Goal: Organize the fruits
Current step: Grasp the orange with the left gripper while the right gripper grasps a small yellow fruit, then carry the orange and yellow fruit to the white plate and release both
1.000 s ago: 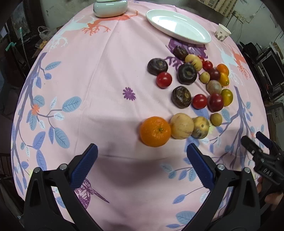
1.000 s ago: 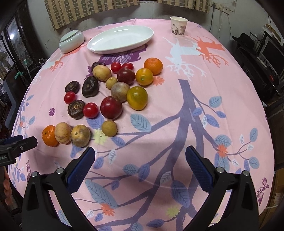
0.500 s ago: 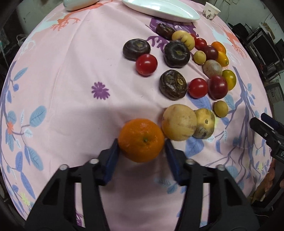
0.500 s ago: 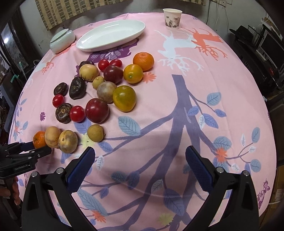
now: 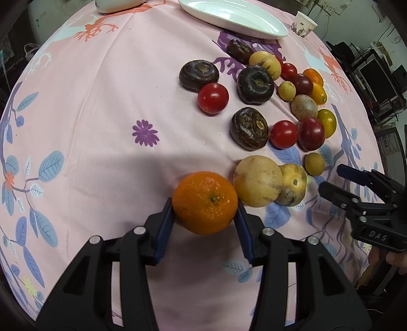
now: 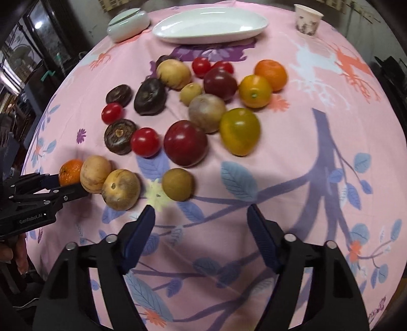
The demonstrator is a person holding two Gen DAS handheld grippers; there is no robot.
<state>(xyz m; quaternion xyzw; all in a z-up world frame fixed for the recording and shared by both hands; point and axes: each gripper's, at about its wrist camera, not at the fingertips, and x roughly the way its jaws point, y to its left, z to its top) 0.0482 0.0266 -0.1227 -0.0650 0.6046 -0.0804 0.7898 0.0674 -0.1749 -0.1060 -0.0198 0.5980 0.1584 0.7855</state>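
Observation:
My left gripper (image 5: 205,206) is shut on an orange tangerine (image 5: 205,202) at the near left of the fruit cluster; the tangerine touches a tan round fruit (image 5: 257,180) beside it. In the right wrist view the tangerine (image 6: 69,172) sits between the left gripper's fingers (image 6: 61,191). My right gripper (image 6: 201,219) is open and empty, just in front of a small brown fruit (image 6: 177,183). Dark water chestnuts (image 5: 249,128), red tomatoes (image 5: 213,98), a dark red plum (image 6: 185,143) and a yellow-green tomato (image 6: 239,130) lie loose on the pink cloth.
A white oval plate (image 6: 209,25) stands at the far side, a lidded pale green dish (image 6: 127,23) to its left and a paper cup (image 6: 307,18) to its right. A second tangerine (image 6: 270,74) lies at the cluster's right. The table's edge curves close on all sides.
My left gripper moved forward and closed on the tangerine. My right gripper advanced toward the fruit cluster and narrowed its opening somewhat.

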